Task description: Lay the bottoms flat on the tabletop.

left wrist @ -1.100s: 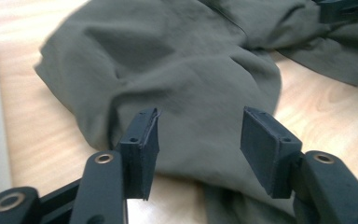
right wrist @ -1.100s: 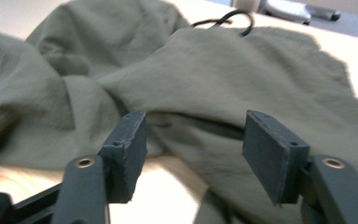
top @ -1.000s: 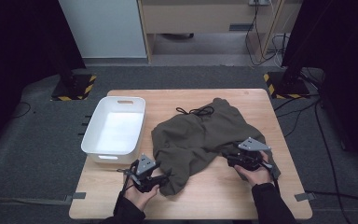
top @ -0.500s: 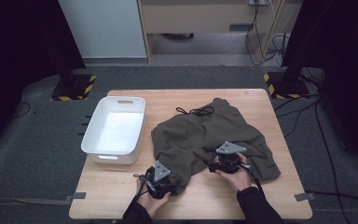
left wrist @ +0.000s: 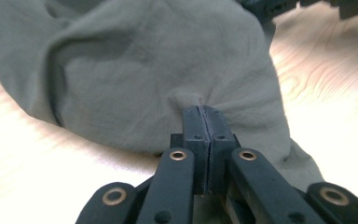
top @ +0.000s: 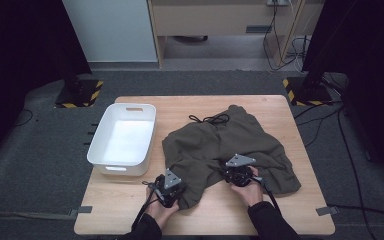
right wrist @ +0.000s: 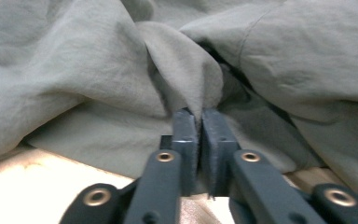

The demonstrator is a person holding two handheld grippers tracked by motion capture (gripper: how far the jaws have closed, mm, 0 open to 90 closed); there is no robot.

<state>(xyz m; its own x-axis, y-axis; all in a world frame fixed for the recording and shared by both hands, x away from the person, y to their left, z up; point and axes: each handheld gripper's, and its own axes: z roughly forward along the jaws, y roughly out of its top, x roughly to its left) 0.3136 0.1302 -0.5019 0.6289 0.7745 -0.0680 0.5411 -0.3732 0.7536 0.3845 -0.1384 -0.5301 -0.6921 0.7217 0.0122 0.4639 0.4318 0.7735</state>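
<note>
- Left gripper (top: 172, 192): fingers (left wrist: 196, 122) have just been closing, now pinched together on a fold of the olive garment (top: 230, 145) at its near-left corner; cloth bunches right at the tips.
- Right gripper (top: 232, 172): fingers (right wrist: 186, 126) have also just closed, a ridge of the same cloth clamped between them at the near edge.
- Garment lies crumpled on the bench (top: 130, 210), spreading away beyond both sets of fingers; black drawstring (top: 211, 119) at its far side.
- White tub (top: 124, 137) stands beyond and left of the left fingers, just beside the garment.
</note>
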